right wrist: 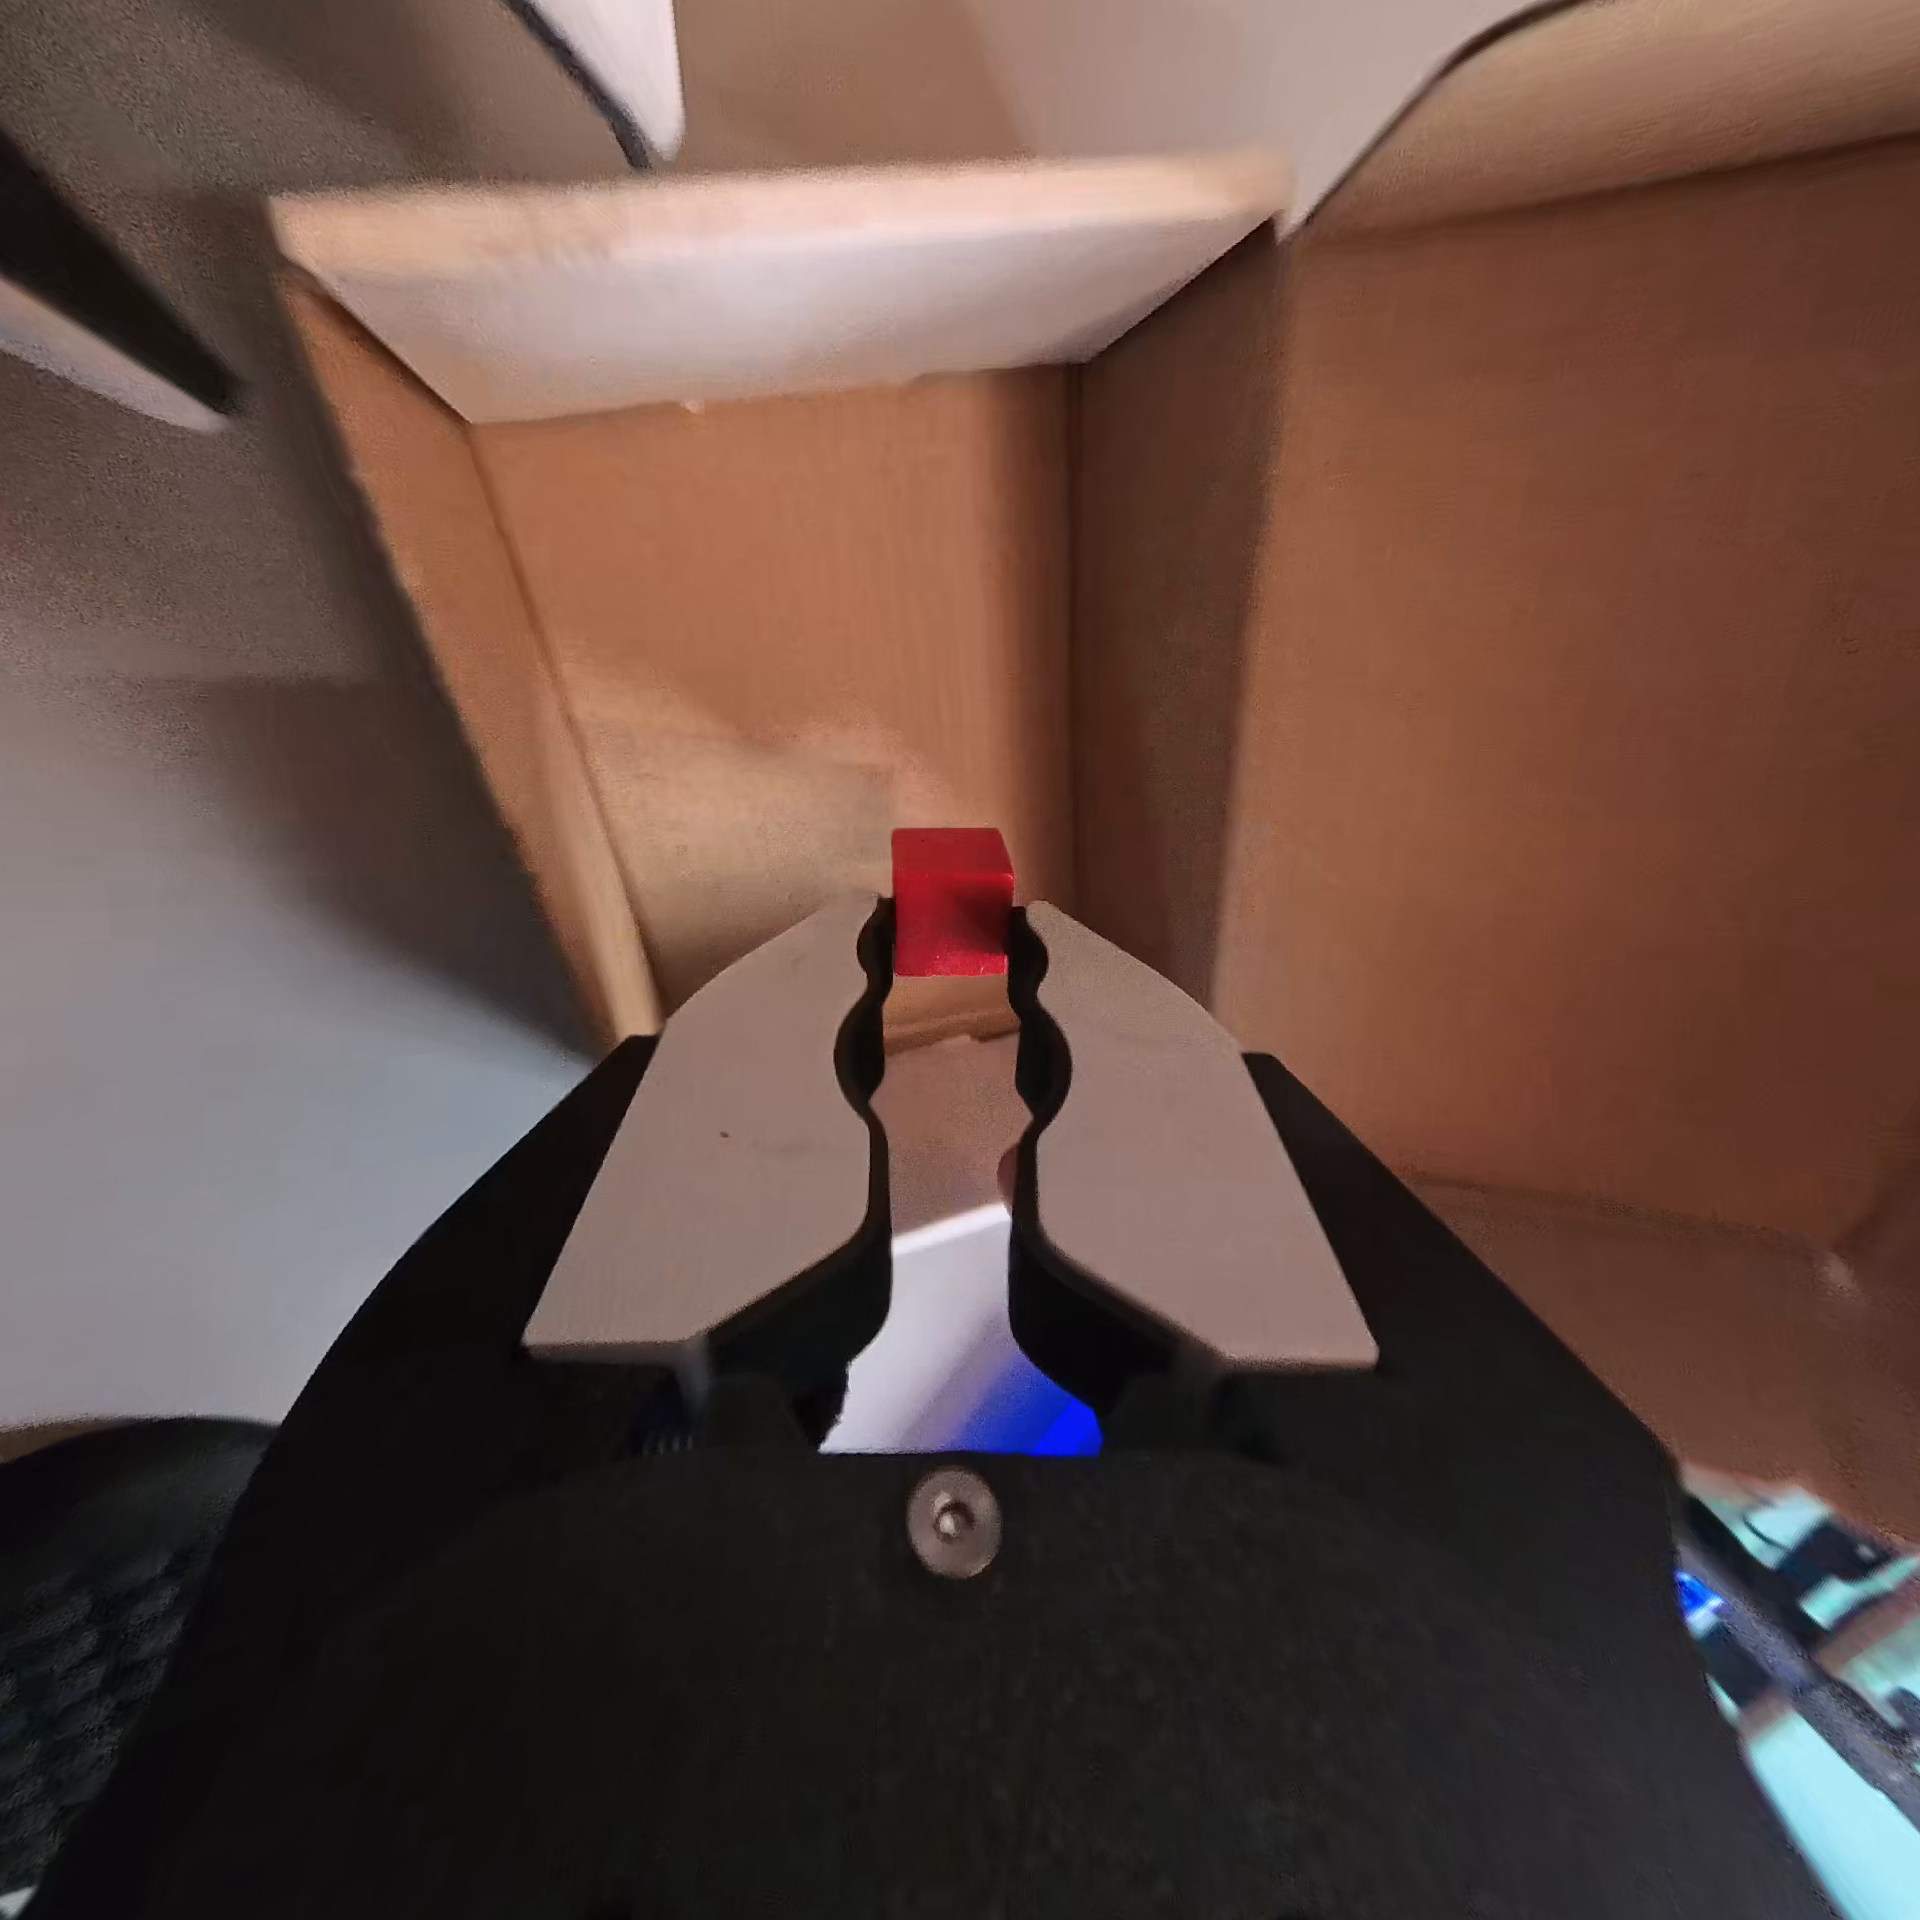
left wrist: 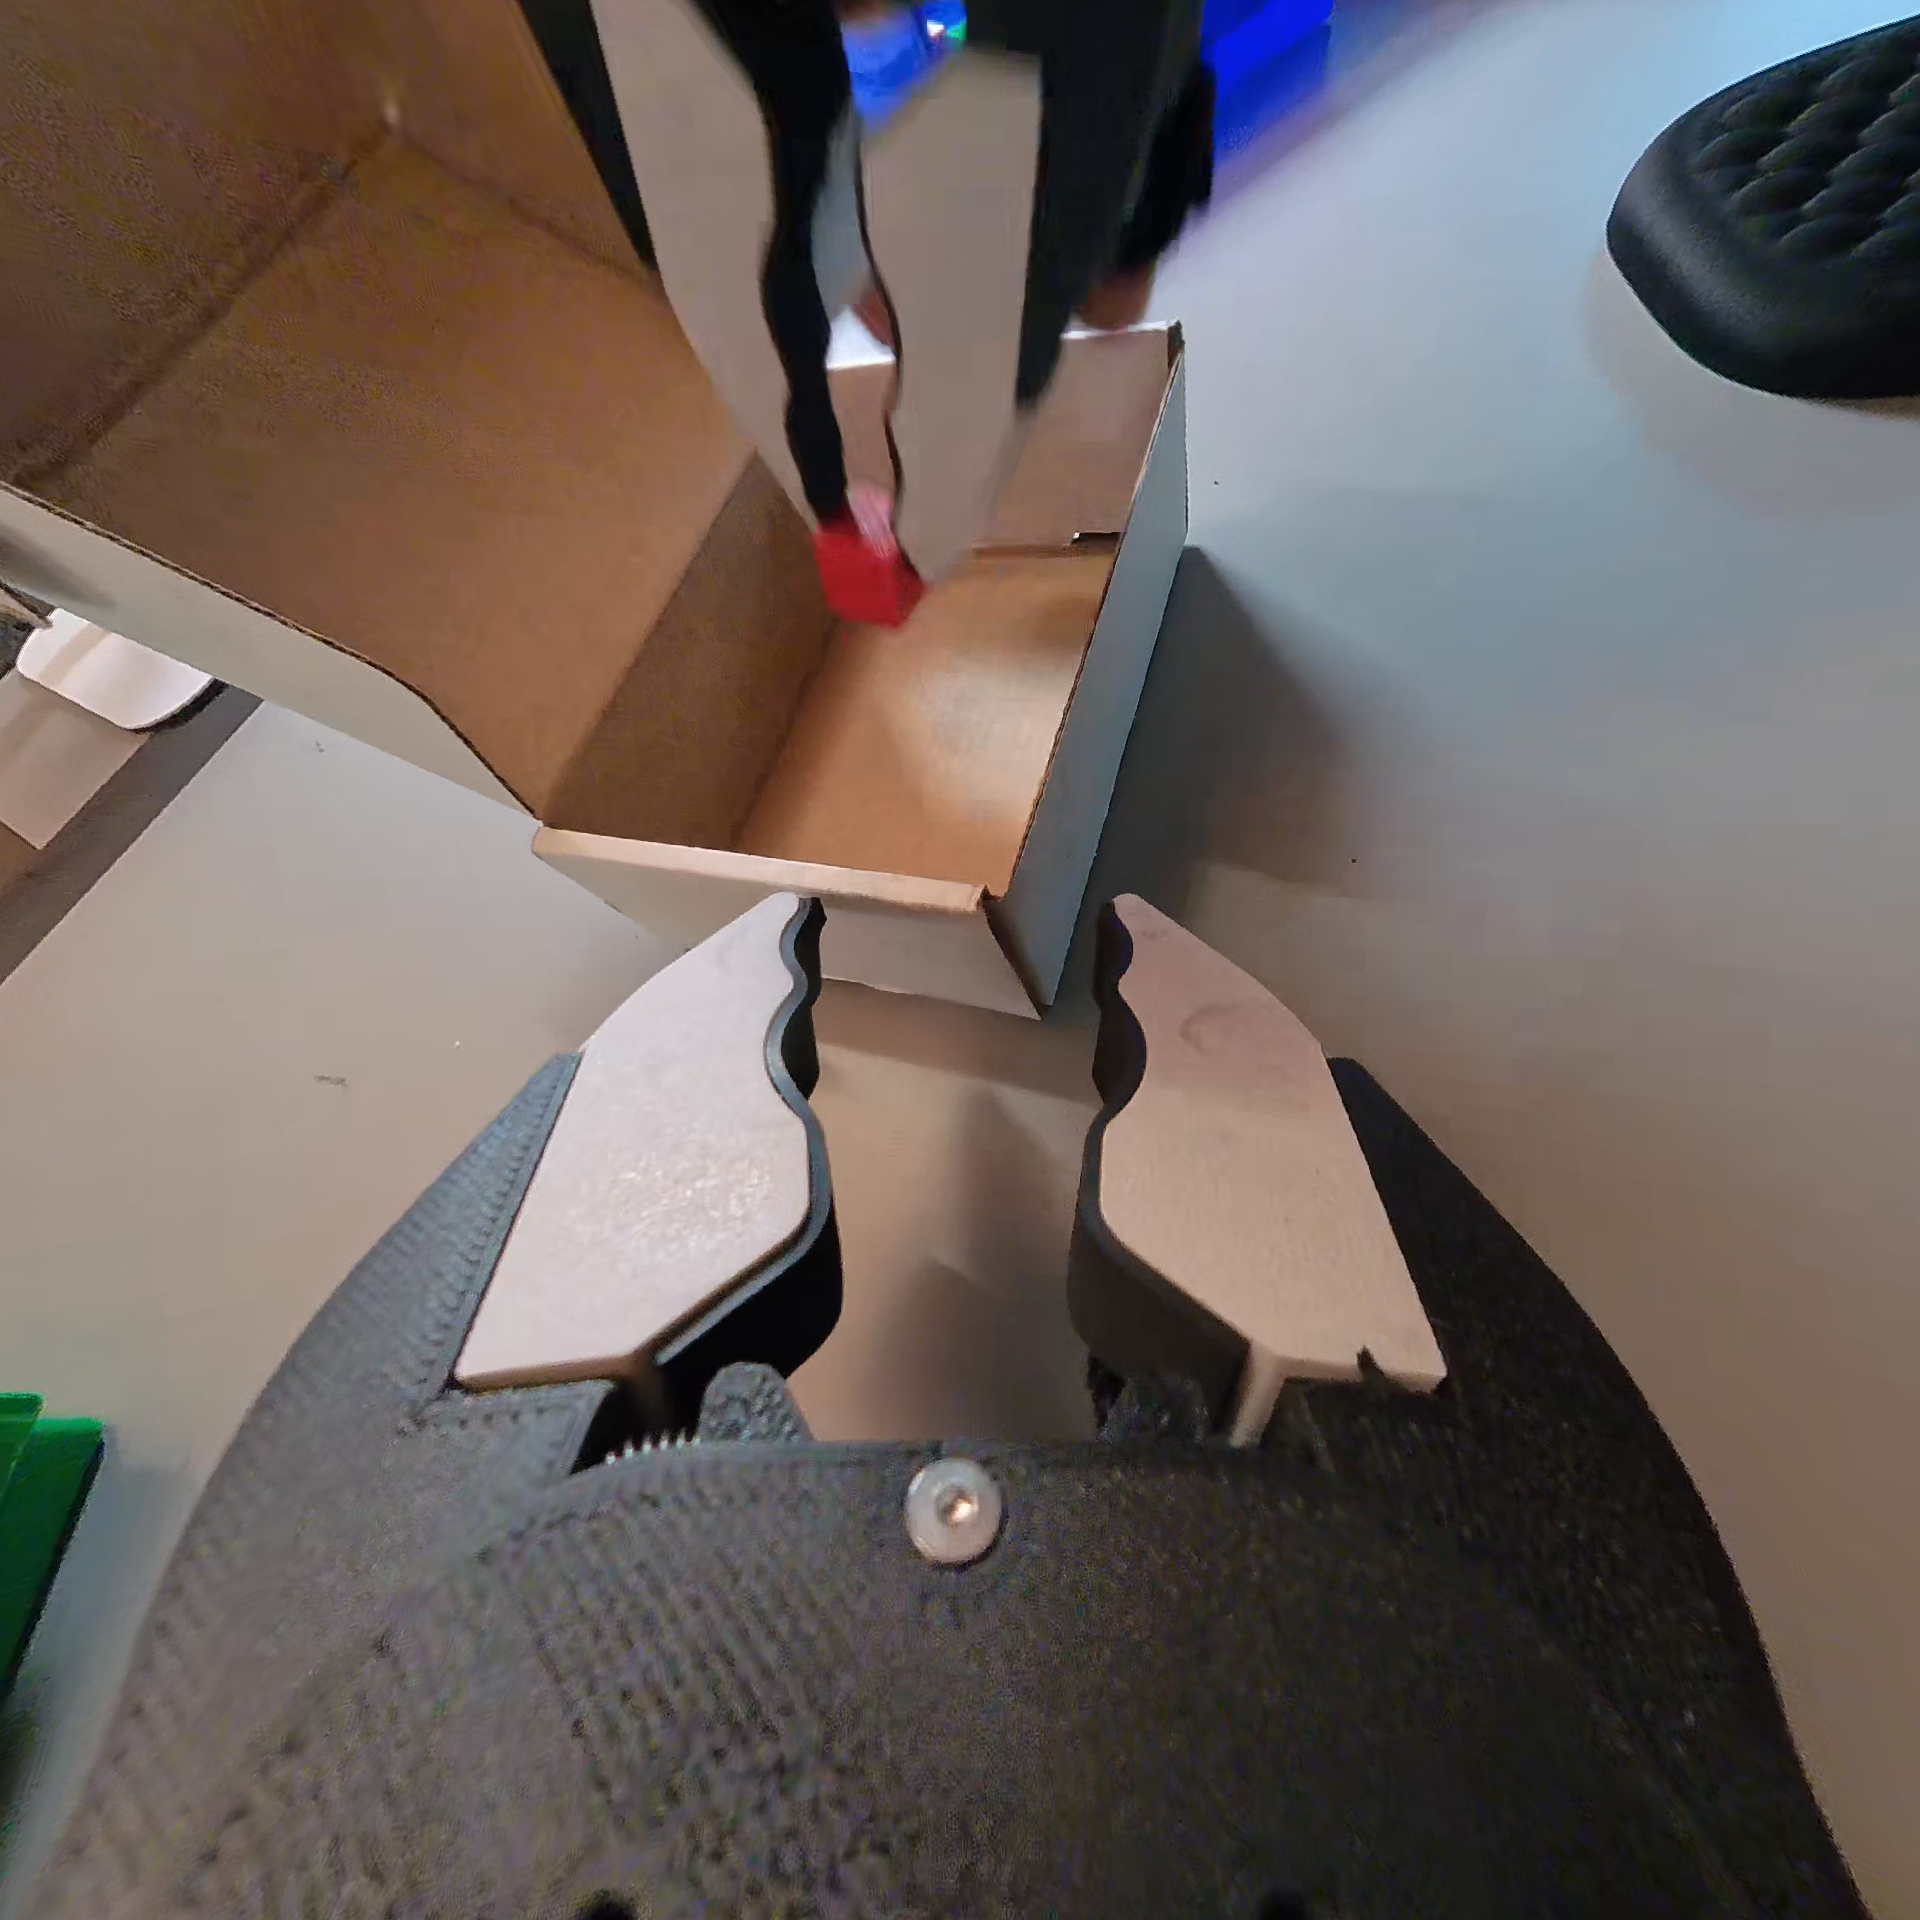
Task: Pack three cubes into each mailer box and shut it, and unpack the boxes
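A mailer box [left wrist: 1127, 686], white outside and brown inside, stands open on the table with its lid [left wrist: 343, 416] raised to the left. My right gripper [left wrist: 883, 545] reaches down into it from above. It is shut on a red cube [left wrist: 868, 587] held low at the box's far left corner. In the right wrist view the red cube [right wrist: 951, 899] sits between the tips of my right gripper [right wrist: 951, 925], over the box's brown floor [right wrist: 769, 623]. My left gripper [left wrist: 956, 930] is open and empty, just outside the box's near corner.
A black textured pad [left wrist: 1787, 208] lies at the far right of the grey table [left wrist: 1507, 831]. A green object [left wrist: 42, 1507] shows at the lower left edge. Another white cardboard piece [left wrist: 73, 686] lies at the left, under the lid. There is about 10 centimeters between the tips of the two grippers.
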Available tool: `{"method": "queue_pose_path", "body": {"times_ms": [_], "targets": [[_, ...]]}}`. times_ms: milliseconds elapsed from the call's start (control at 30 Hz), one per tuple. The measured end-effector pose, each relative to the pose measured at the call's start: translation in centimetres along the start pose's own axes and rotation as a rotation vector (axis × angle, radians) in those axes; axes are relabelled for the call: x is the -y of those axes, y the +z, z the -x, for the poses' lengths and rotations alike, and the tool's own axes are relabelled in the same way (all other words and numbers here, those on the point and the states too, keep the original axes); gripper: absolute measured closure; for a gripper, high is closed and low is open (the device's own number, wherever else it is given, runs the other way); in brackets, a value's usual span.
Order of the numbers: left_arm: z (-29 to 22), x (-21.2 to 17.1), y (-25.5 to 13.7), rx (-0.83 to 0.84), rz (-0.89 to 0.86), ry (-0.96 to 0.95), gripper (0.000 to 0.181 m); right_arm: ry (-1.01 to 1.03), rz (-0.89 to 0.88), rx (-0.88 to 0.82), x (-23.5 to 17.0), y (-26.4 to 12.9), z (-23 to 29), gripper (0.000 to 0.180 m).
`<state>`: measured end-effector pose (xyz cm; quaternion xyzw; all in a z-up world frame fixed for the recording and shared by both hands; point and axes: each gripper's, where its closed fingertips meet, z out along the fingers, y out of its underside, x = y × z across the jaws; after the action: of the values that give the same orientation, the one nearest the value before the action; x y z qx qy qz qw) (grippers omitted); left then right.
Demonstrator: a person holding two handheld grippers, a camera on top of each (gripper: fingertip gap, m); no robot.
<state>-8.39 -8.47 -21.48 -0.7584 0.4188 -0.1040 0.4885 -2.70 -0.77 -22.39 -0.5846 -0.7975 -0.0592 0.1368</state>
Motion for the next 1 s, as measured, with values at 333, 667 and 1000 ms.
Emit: {"method": "queue_pose_path", "body": {"times_ms": [333, 667, 1000], "targets": [[0.1, 0.2, -0.1, -0.004, -0.011, -0.006, 0.131, 0.291, 0.047, -0.259, -14.5, -12.0, -9.3, 0.159], [0.1, 0.4, -0.1, -0.020, -0.031, -0.022, 0.131, 0.545, 0.330, -0.071, -34.3, -2.2, -9.0, 0.158], [0.2, 0.5, 0.0, -0.030, -0.048, -0.041, 0.132, 0.576, 0.361, 0.000, -37.4, 2.3, -8.7, 0.158]]}}
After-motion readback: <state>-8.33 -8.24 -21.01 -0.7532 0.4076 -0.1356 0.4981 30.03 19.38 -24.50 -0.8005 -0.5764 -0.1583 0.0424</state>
